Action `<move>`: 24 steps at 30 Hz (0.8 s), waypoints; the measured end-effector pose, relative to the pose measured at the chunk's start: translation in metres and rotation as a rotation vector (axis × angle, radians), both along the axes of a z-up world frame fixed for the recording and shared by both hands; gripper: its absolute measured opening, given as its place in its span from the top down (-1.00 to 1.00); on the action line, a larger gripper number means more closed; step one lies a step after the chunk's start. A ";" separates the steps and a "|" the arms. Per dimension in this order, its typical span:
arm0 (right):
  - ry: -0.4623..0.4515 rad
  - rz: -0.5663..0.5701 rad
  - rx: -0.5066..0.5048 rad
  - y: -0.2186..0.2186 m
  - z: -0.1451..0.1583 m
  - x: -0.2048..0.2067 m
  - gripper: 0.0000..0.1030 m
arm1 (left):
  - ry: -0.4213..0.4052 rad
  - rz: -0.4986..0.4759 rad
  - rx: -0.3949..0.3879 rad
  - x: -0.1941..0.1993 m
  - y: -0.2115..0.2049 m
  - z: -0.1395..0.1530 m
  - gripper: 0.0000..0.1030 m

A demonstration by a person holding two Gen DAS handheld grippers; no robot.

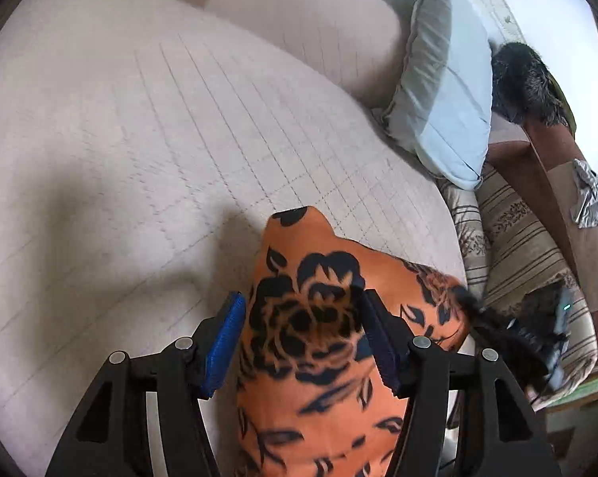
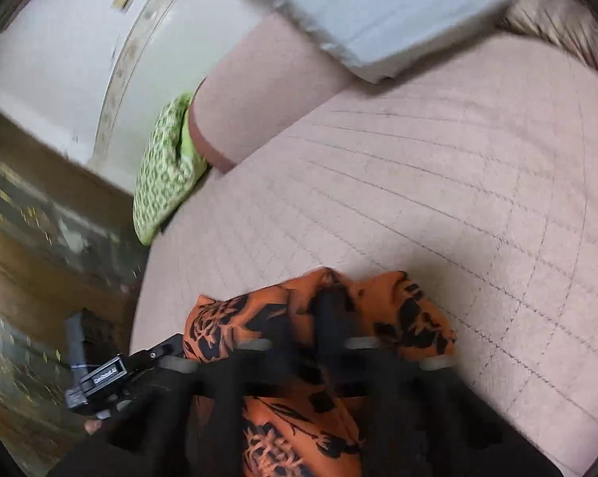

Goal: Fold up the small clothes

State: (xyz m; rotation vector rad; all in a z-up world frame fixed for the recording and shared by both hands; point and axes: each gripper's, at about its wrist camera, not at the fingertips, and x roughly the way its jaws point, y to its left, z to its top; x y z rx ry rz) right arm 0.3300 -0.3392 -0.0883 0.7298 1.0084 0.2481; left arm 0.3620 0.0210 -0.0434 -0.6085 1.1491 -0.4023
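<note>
Orange floral garment [image 1: 318,342] sits on the pink quilted bed [image 1: 140,139], bunched, near the bed's edge closest to us.

Left gripper [image 1: 302,342]: fingers apart, blue pads [image 1: 225,342] standing either side of a raised hump of the cloth. We cannot tell whether the pads press the fabric; the near pad appears just clear of it.

Right gripper [image 2: 330,314]: view is motion-blurred. The fingers look close together with cloth [image 2: 299,417] gathered around them, but we cannot tell if they are clamped on it.

Key relation: the garment's long axis runs along the left fingers, away from the camera, its peak just ahead of the tips (so the left gripper is the better placed one). Light blue pillow [image 1: 438,91] lies well apart, at the head of the bed.

Judgement: garment not yet spread flat; folding is at an early stage.
</note>
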 end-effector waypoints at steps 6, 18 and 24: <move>-0.015 -0.024 -0.165 -0.004 0.022 -0.011 0.91 | -0.019 -0.034 -0.020 0.017 -0.012 -0.009 -0.09; 0.109 0.040 -0.394 0.027 -0.011 0.000 0.72 | -0.060 -0.043 0.246 0.024 -0.045 -0.012 0.07; 0.020 -0.048 -0.110 -0.015 0.013 -0.047 -0.45 | -0.074 -0.027 0.123 -0.026 0.001 0.006 -0.22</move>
